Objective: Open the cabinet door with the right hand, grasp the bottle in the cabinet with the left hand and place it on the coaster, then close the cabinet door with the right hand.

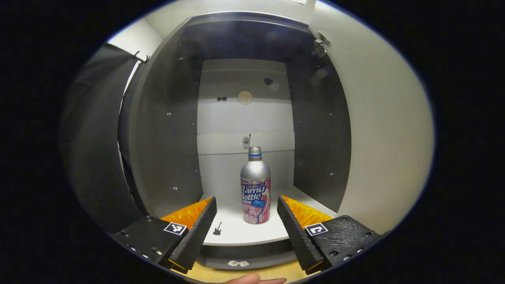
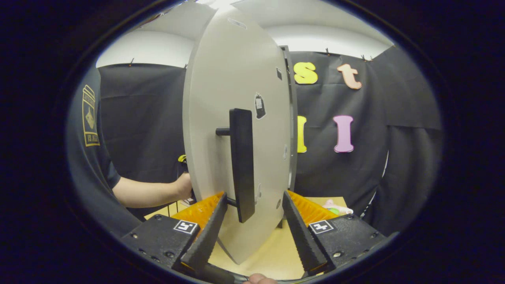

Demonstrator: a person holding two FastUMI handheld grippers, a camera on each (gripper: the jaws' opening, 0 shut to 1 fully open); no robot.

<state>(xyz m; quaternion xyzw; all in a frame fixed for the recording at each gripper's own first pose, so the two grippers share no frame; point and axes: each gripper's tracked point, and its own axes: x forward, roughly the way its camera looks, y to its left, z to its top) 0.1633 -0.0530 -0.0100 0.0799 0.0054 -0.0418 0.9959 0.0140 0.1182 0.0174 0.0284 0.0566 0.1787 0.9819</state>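
In the left gripper view the cabinet [image 1: 165, 130] stands open. A silver bottle [image 1: 255, 189] with a pink label stands upright on its white shelf. My left gripper [image 1: 246, 215] is open just in front of the shelf, its fingers either side of the bottle but short of it. The opened door [image 1: 386, 130] shows at the right. In the right gripper view the white door [image 2: 236, 118] stands swung open, edge toward me, with its black bar handle [image 2: 241, 161] upright. My right gripper [image 2: 254, 209] is open, and the handle's lower end sits between the fingers without being clamped.
A person's arm and hand [image 2: 158, 192] reach behind the door in the right gripper view. A wooden tabletop [image 2: 272, 256] lies under the door, with small pale objects [image 2: 335, 208] at its far right. Black cloth walls surround the booth.
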